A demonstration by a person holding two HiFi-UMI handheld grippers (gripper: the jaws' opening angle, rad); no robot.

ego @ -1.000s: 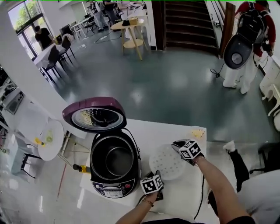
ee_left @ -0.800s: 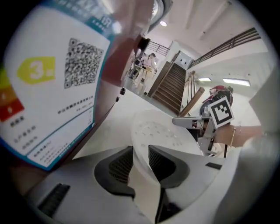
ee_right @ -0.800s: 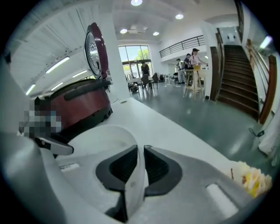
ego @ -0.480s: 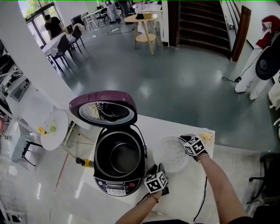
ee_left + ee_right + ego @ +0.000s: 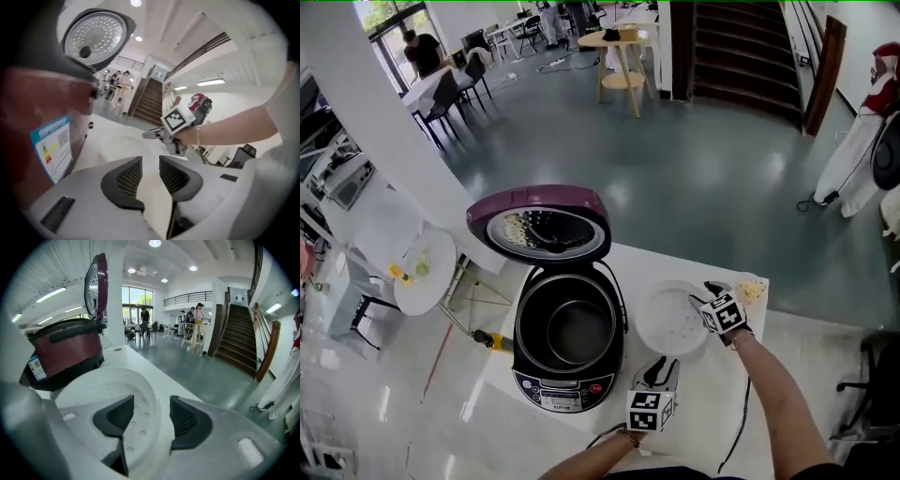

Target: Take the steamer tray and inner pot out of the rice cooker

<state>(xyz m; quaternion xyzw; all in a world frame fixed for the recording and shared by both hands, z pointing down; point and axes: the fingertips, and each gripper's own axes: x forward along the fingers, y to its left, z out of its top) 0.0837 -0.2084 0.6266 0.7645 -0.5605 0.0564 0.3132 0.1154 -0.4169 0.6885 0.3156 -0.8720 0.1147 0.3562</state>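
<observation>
Two items define the task, and one is already out. The steamer tray [image 5: 667, 325] lies flat on the tabletop [image 5: 701, 394], just to the right of the rice cooker [image 5: 567, 386]. The inner pot [image 5: 572, 330] sits seated in the cooker body under the raised lid [image 5: 546, 230].

The right gripper [image 5: 705, 296] straddles the tray's far-right rim. Its jaws have just been opening, and the rim stands between them with one pad inside the tray and one outside, neither pressing, so I read the tray as released. The left gripper [image 5: 665, 366] hovers near the cooker's front right corner, its jaws a narrow gap apart with nothing between them.

Risks, as I judge them:

- **Tray dragged or tipped:** if I draw the right gripper away before its inner pad clears the rim, the light tray may tip or slide toward the tabletop's far edge, which is near.
- **Pot jammed or dropped:** the pot offers only a thin, smooth lip. A one-sided pinch could tilt it so it jams against the cooker wall or slips free.
- **Lid knocked:** a steep lift could strike the open lid.

Orientation:

- **Tray:** it rests open side up. Being round, it has no long axis, and its axis of symmetry is vertical.
- **Pot:** it stands upright with its mouth upward and its axis vertical, so I judge that removal calls for a straight upward pull.
</observation>
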